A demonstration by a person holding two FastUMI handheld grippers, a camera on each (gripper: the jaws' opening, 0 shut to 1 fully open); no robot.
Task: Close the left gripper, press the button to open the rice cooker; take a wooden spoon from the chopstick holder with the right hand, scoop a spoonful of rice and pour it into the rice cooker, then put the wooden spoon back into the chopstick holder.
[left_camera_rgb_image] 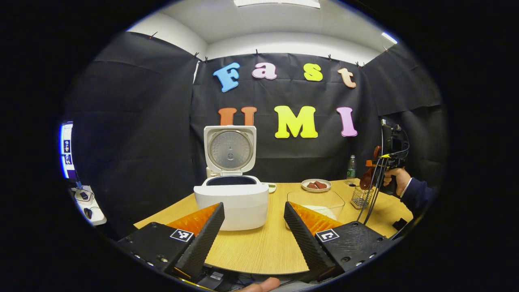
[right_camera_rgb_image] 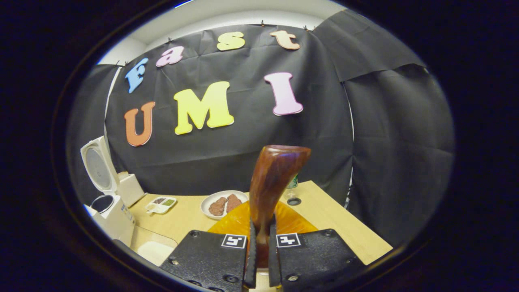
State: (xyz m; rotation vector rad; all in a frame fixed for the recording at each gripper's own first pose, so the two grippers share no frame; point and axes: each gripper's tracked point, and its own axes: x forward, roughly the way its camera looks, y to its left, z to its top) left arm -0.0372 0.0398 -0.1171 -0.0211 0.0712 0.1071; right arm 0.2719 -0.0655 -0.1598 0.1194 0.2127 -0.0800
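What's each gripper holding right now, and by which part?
Right gripper: shut on the wooden spoon, gripped by its handle. Left gripper: open, holding nothing.

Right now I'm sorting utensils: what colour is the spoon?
Reddish-brown wood; the spoon shows best in the right gripper view.

Recording booth: black cloth walls [left_camera_rgb_image: 134, 121] around a wooden table [left_camera_rgb_image: 267, 247].

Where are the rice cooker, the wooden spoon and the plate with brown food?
rice cooker [left_camera_rgb_image: 233, 205]: left gripper view, front of its white body.
wooden spoon [right_camera_rgb_image: 269, 178]: right gripper view, its handle above the right gripper's fingers.
plate [right_camera_rgb_image: 207, 200]: right gripper view, its bare white left rim.
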